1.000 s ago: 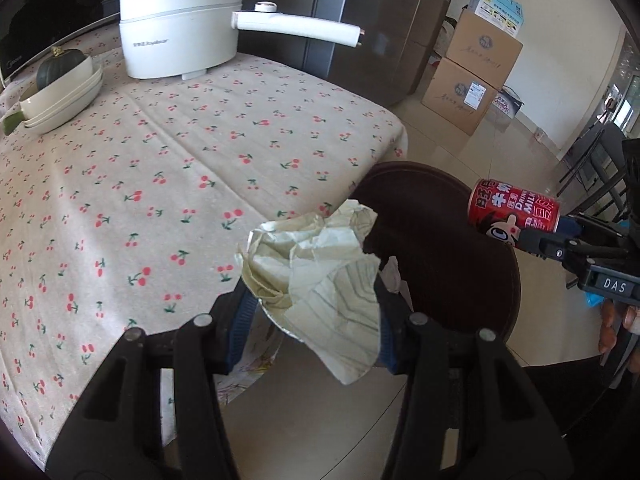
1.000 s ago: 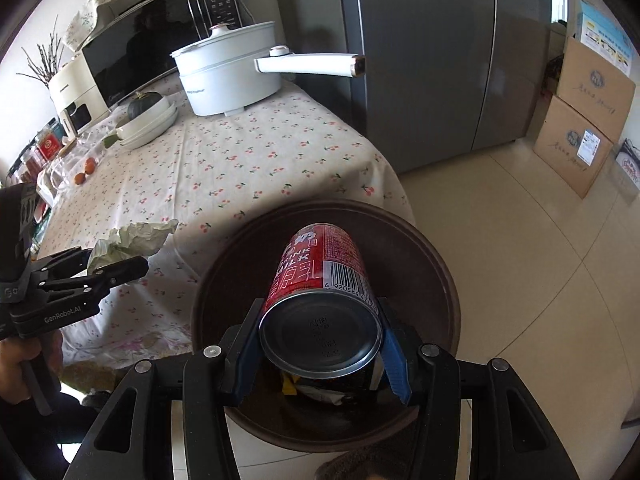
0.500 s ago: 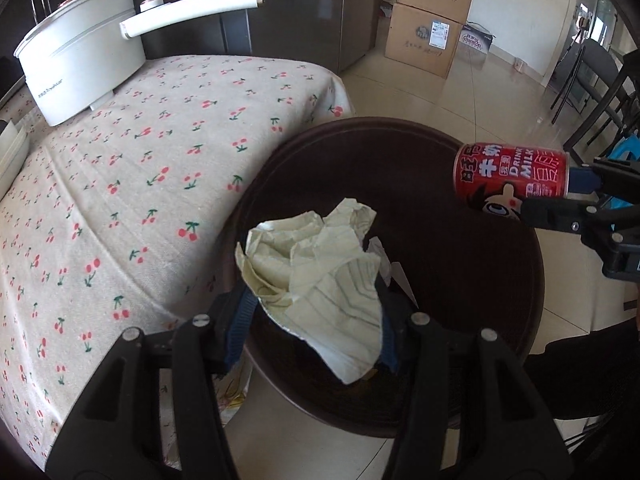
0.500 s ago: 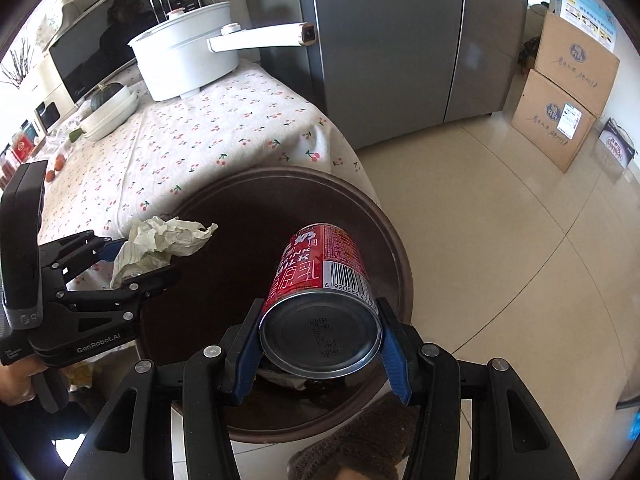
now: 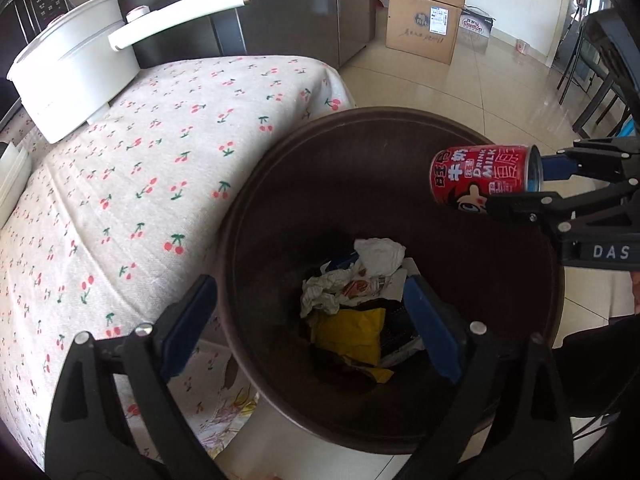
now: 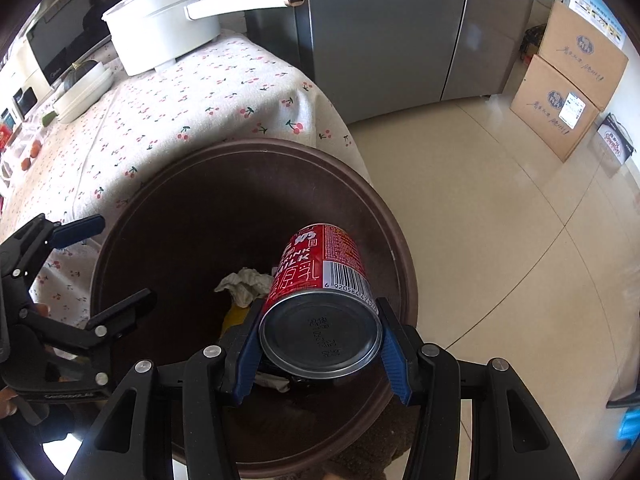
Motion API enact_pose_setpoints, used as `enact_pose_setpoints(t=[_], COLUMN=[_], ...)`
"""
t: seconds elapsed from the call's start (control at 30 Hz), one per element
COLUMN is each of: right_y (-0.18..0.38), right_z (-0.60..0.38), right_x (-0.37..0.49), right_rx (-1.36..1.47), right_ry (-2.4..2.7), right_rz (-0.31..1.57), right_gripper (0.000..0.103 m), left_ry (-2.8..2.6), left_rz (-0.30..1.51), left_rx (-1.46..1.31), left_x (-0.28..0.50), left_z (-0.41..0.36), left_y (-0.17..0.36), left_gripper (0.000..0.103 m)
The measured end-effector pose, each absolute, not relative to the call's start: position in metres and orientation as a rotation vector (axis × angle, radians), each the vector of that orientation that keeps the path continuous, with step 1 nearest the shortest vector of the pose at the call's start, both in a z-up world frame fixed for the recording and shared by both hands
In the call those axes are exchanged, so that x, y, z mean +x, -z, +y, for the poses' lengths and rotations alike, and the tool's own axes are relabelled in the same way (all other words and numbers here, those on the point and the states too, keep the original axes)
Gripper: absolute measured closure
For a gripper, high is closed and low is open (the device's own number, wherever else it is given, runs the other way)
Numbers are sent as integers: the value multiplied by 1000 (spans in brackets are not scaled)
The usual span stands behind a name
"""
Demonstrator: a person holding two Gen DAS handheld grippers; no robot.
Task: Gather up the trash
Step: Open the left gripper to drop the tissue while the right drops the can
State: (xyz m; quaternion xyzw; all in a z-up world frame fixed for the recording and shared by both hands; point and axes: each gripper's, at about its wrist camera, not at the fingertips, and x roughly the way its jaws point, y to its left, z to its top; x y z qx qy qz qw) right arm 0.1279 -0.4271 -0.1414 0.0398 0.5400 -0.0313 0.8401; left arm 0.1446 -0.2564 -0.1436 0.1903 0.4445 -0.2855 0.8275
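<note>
A dark brown round trash bin (image 5: pixel 280 184) (image 6: pixel 168 200) stands on the floor beside the table. My left gripper (image 5: pixel 310 316) is open and empty over the bin's near rim. The crumpled paper (image 5: pixel 324 294) (image 6: pixel 244 282) lies inside the bin among white tissue (image 5: pixel 378 254) and a yellow wrapper (image 5: pixel 352 334). My right gripper (image 6: pixel 320 334) is shut on a red milk can (image 6: pixel 320 276) and holds it on its side over the bin; the can shows in the left wrist view (image 5: pixel 484 178).
The table with a cherry-print cloth (image 5: pixel 120 200) (image 6: pixel 180 100) adjoins the bin. A white long-handled pot (image 5: pixel 72 76) (image 6: pixel 160 36) stands at its far end. A grey fridge (image 6: pixel 392 28) and cardboard boxes (image 5: pixel 424 24) (image 6: pixel 564 80) stand beyond on the tiled floor.
My left gripper has opened and the crumpled paper has dropped into the bin. Both grippers have moved further over the bin. The right gripper still holds the can.
</note>
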Motion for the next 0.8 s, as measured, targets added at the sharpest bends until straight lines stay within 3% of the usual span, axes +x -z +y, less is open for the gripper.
enact_pose_setpoints(t=[0.63,0.67,0.73,0.8], right_y=[170,170,168,164], right_z=[-400,-399,-397,-394], right_x=[158,158,157,156], right_rx=[7,16,30,30], right_ry=[65,67,71,85], right_rz=[1248,1244,1234,1212], right_gripper=[49,47,31,27], left_ry=[539,534,526,518], left_rz=[944,944,943,942], left_rx=[374,373,368,362], left_x=[145,145,146,146], left_z=[-211,-209,-204,-199], left_y=[121,121,120,119], left_gripper=[7,7,7,7])
